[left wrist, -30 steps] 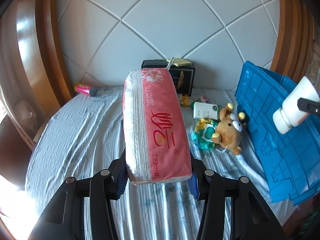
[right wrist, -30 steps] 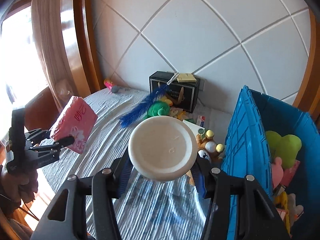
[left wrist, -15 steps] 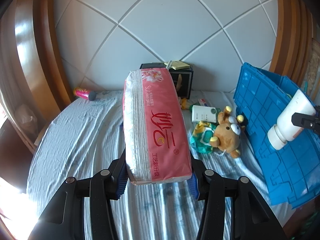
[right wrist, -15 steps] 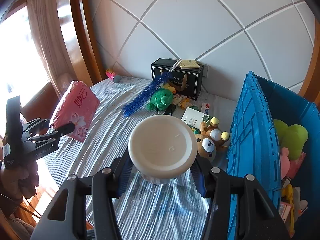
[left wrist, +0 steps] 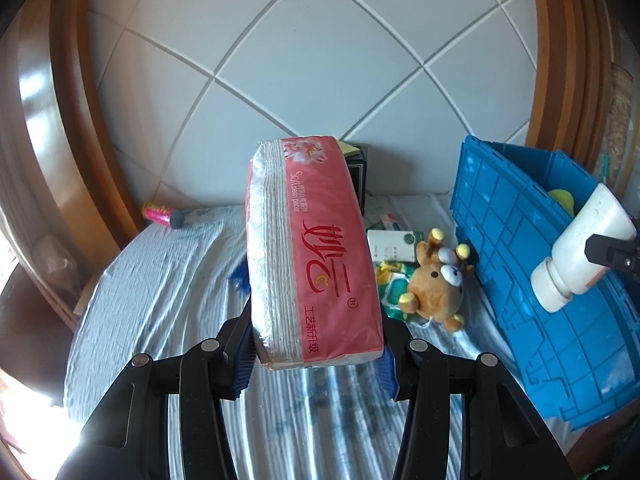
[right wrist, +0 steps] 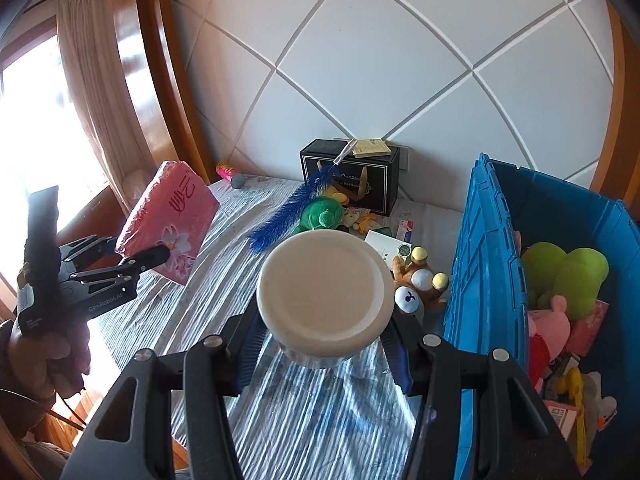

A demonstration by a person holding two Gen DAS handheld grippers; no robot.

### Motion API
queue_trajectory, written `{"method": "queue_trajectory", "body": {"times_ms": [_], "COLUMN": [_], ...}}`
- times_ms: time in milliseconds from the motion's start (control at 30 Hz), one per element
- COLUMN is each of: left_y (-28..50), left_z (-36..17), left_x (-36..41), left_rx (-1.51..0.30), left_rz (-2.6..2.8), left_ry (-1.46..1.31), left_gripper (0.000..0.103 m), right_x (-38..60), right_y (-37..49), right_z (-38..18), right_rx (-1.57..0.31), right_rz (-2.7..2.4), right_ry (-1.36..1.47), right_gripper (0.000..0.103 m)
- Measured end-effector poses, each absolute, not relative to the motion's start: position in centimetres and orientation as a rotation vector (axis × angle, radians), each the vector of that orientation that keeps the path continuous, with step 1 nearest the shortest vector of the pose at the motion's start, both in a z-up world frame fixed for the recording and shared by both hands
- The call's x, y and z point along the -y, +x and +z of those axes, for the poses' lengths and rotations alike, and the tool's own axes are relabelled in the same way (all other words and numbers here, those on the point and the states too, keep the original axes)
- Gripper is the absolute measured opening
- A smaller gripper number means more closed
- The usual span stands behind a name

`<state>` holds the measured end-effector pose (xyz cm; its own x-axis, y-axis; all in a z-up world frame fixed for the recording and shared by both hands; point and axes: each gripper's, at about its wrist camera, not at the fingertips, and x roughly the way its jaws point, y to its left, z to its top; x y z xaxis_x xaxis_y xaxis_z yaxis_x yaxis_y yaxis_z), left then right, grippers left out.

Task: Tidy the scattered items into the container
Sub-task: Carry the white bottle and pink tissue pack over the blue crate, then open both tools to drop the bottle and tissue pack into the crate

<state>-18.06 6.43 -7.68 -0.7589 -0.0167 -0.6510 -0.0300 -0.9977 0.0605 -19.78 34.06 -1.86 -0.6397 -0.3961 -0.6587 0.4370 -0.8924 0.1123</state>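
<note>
My left gripper (left wrist: pixel 316 364) is shut on a pink tissue pack (left wrist: pixel 316 248), held above the bed; the same pack (right wrist: pixel 170 226) shows at the left of the right wrist view. My right gripper (right wrist: pixel 322 354) is shut on a white bottle (right wrist: pixel 324 294), its flat base facing the camera. That bottle (left wrist: pixel 580 246) hangs beside the blue crate (left wrist: pixel 532 280) in the left wrist view. The crate (right wrist: pixel 486 264) stands on the right and holds a green plush (right wrist: pixel 564 276) and several other items. A brown bear plush (left wrist: pixel 438 286) lies on the bed next to the crate.
A black box (right wrist: pixel 350 174) stands against the headboard with a blue feather duster (right wrist: pixel 294 208), a green plush (right wrist: pixel 322 214) and a white card box (left wrist: pixel 394 244) in front. A pink tube (left wrist: pixel 164 214) lies far left. A hand (right wrist: pixel 44 352) holds the left gripper.
Both grippers have risen with their loads and shifted toward the crate. The crate's inside now shows more in the right wrist view. The grips are unchanged.
</note>
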Motion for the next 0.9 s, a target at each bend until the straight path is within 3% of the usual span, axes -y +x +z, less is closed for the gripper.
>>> {"method": "queue_trajectory", "body": {"times_ms": [900], "left_y": [-23.1], "left_z": [0.2], "left_x": [-27.9], "left_rx": [-0.368], "left_rz": [2.708], "left_ry": [-0.786], "left_gripper": [0.048], "right_x": [-51.9], "right_y": [-17.7], "right_z": [3.8], "right_rx": [0.175], "right_rz": [-2.750], "right_ry": [0.862], "right_gripper": [0.053]}}
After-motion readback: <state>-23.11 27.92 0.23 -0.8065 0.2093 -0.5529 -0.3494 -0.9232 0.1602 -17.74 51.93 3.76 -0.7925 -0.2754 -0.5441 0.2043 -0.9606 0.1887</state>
